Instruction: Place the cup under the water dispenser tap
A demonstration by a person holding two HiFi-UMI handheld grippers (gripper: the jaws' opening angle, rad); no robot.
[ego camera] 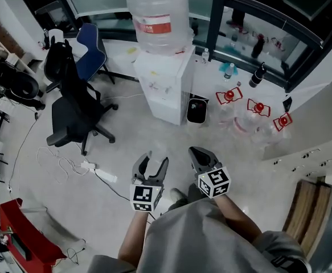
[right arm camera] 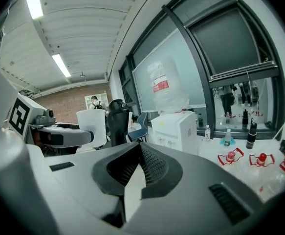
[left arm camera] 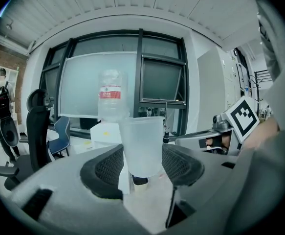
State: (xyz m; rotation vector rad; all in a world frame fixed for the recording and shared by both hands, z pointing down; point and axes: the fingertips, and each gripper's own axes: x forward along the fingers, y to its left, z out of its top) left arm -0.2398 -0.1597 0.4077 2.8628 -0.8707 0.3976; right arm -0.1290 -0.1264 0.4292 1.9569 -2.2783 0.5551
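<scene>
My left gripper (left arm camera: 142, 153) is shut on a translucent plastic cup (left arm camera: 142, 141), which stands upright between the black pads. In the head view the left gripper (ego camera: 154, 159) hovers over the floor, well short of the white water dispenser (ego camera: 163, 87) with its big clear bottle (ego camera: 156, 16) on top. The dispenser (left arm camera: 105, 131) shows straight behind the cup. My right gripper (ego camera: 201, 157) is beside the left one, shut with nothing in it; its pads meet at the tips (right arm camera: 140, 146). The right gripper view also shows the cup (right arm camera: 92, 126) and the dispenser (right arm camera: 179, 129).
A black office chair (ego camera: 74, 115) and a blue chair (ego camera: 91, 50) stand left of the dispenser. A power strip (ego camera: 100, 173) with cables lies on the floor. A small black bin (ego camera: 197, 110) and several empty bottles with red handles (ego camera: 257, 108) sit to its right.
</scene>
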